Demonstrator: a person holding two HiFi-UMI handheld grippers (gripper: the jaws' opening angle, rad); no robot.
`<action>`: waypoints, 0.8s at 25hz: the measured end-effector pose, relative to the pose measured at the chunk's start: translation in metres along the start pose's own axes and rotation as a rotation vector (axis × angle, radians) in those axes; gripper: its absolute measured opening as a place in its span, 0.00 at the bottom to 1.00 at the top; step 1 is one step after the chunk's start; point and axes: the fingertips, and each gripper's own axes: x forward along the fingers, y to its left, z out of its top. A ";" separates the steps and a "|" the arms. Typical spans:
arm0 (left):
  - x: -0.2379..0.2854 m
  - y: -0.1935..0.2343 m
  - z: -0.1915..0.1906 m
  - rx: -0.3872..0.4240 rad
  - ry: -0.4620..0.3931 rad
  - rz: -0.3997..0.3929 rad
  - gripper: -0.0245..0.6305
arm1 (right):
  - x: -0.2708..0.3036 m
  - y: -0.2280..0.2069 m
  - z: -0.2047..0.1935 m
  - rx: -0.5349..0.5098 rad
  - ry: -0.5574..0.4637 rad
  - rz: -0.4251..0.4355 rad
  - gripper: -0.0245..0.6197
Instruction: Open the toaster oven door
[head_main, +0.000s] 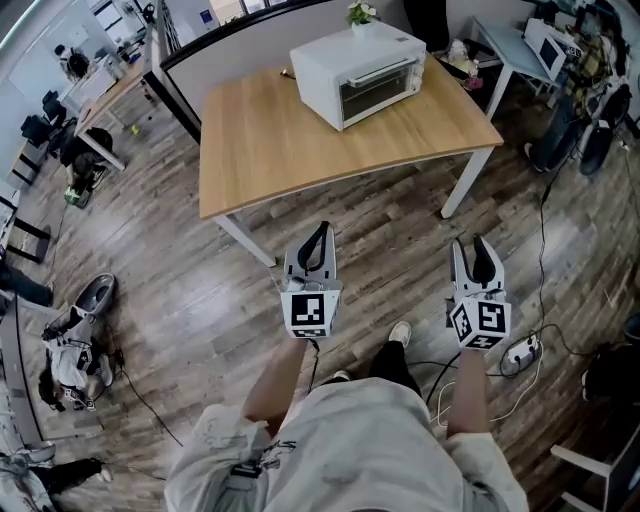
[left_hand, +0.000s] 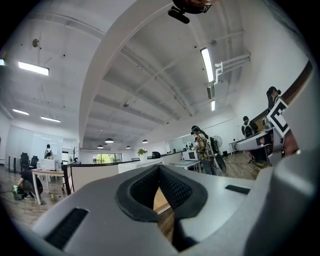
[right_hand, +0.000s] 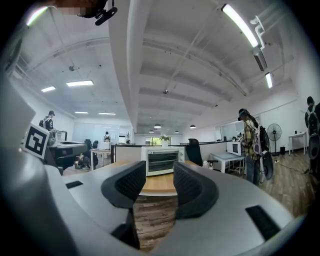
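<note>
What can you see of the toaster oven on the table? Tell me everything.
The oven is a white, boxy, metal-looking unit with a dark glass door on its front and a pale bar handle along the door's top. The door is shut. It stands upright near the far edge of the wooden table, turned at an angle to that edge. Nothing but the table is seen touching it. A small plant shows just behind it.

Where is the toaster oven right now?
In the head view the toaster oven sits near the far right corner of the wooden table, door shut, by a potted plant. The right gripper view shows it straight ahead, across the table.
</note>
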 end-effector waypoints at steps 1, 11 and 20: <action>0.011 -0.004 -0.001 0.000 0.005 -0.004 0.06 | 0.006 -0.009 0.000 0.003 0.001 -0.001 0.33; 0.120 -0.043 -0.001 0.003 0.054 -0.005 0.06 | 0.074 -0.104 -0.003 0.036 0.006 -0.001 0.33; 0.197 -0.080 -0.011 0.011 0.080 0.039 0.06 | 0.126 -0.196 -0.009 0.036 0.016 -0.007 0.33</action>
